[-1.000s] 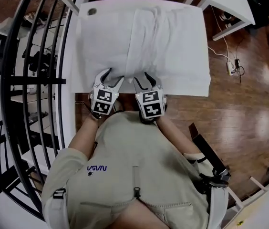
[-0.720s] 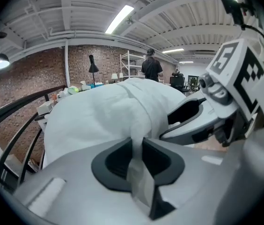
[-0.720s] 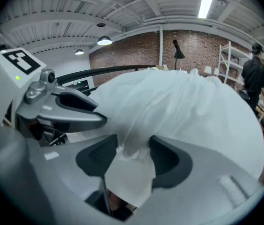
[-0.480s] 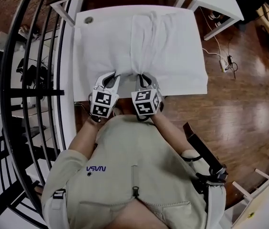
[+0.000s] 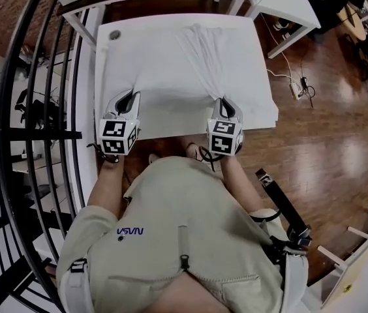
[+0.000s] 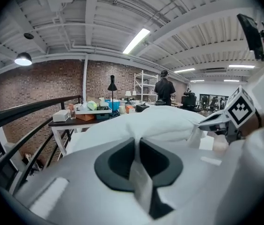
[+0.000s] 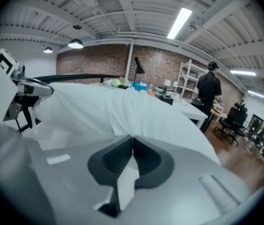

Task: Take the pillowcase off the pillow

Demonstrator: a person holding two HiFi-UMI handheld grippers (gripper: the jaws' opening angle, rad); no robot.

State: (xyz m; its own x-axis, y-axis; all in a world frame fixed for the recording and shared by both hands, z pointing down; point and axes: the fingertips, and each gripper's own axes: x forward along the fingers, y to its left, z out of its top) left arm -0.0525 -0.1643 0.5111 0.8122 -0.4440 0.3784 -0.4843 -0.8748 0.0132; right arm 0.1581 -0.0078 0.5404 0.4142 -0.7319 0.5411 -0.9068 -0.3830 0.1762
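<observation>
Left tongs [image 5: 129, 100] and right tongs [image 5: 226, 104], jaws just closing, are both gripping the white pillowcase [image 5: 171, 70] near edge, well apart, over the worktop [image 5: 103, 57].

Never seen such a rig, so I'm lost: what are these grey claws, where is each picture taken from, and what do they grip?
No robot: a person holds a left gripper and a right gripper, two-jaw hand tools. One picture looks down from the person's head; the others come from a camera on each gripper. A white fabric pillowcase, pillow inside, lies on a white table. Both pairs of jaws have just been closing and now pinch the pillowcase's near edge.
</observation>
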